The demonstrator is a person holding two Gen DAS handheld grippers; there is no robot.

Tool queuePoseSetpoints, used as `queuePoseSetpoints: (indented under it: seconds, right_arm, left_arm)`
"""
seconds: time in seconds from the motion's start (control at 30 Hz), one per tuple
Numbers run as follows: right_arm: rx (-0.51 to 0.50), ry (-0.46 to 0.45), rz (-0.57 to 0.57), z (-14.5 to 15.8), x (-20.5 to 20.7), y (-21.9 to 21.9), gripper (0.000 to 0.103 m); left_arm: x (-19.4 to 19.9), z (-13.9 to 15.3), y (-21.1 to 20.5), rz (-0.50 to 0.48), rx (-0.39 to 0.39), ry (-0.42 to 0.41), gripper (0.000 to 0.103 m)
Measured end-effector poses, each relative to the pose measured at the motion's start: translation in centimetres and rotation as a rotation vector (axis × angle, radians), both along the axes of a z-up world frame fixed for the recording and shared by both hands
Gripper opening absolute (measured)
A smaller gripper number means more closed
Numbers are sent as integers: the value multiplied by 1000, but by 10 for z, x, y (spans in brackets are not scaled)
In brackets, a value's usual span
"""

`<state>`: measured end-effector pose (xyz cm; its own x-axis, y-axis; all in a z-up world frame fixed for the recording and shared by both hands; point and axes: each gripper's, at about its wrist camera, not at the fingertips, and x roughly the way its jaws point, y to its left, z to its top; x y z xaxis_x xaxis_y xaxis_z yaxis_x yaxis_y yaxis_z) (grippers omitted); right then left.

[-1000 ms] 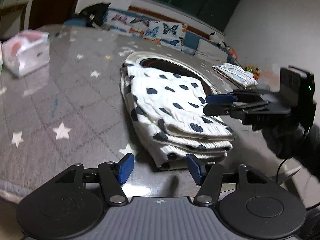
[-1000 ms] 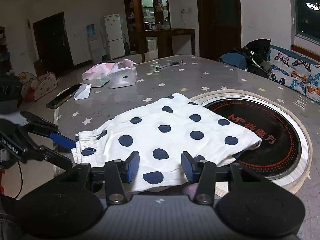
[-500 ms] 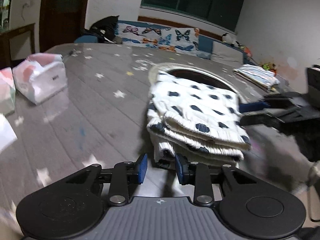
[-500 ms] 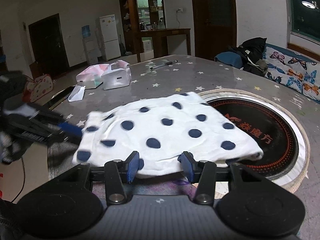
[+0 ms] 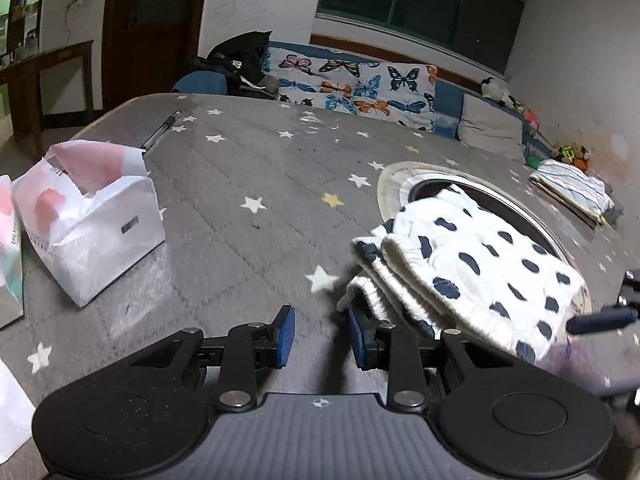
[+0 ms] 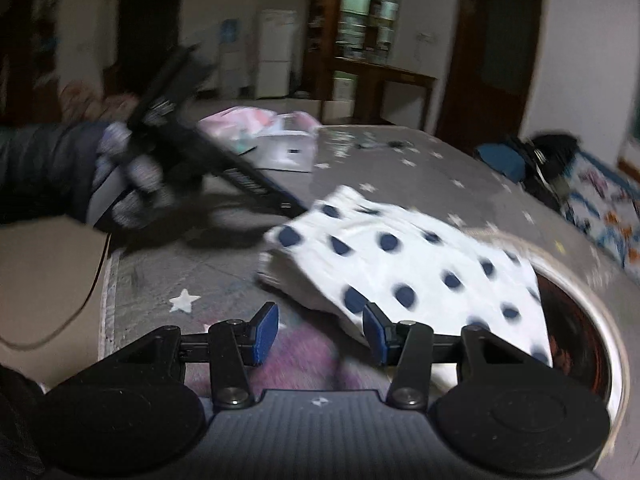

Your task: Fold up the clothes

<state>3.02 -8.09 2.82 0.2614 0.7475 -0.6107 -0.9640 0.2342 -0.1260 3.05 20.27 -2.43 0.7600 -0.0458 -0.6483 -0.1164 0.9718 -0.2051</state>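
beside garment [image 5: 472, 268], grippers [image 5: 320, 334] wider apart

Prob. home: butterfly sofa [image 5: 352, 84], fridge [image 6: 276, 54].

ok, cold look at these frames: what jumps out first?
The folded white polka-dot garment, lying partly over the round hotplate recess in the grey star-patterned table. Both claws are open and empty: the left claw near its stacked edge, the right claw by its near side. A torn white bag sits at the left.
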Motion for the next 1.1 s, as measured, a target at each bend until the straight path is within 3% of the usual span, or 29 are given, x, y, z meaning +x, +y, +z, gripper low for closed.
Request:
queuePoseSetpoints:
  seconds: [0.1, 0.27, 0.4, 0.53, 0.63, 0.77, 0.97, 1.1]
  right_arm:
    - [-53, -130, 58, -5, -15, 22, 48]
    - [-137, -323, 176, -18, -37, 52, 48]
    - [-202, -473, 231, -34, -51, 66, 47]
    - [-238, -587, 264, -49, -60, 74, 46]
    - [-239, -605, 265, -52, -62, 76, 44]
    - [-226, -586, 243, -56, -62, 80, 34]
    - [-151, -501, 180, -39, -56, 76, 27]
    - [-112, -475, 146, -29, -54, 75, 25]
  left_arm:
    - [-4, 1, 6, 32, -43, 5, 34]
    - [-21, 3, 10, 87, -128, 6, 50]
    - [-35, 4, 12, 122, -264, 4, 64]
    - [-43, 5, 11, 153, -416, -4, 71]
    - [-42, 7, 7, 173, -480, -8, 76]
    - [-42, 8, 0, 205, -547, -21, 85]
    - [-46, -10, 2, 283, -807, -36, 92]
    - [-44, -18, -1, 315, -873, -34, 92]
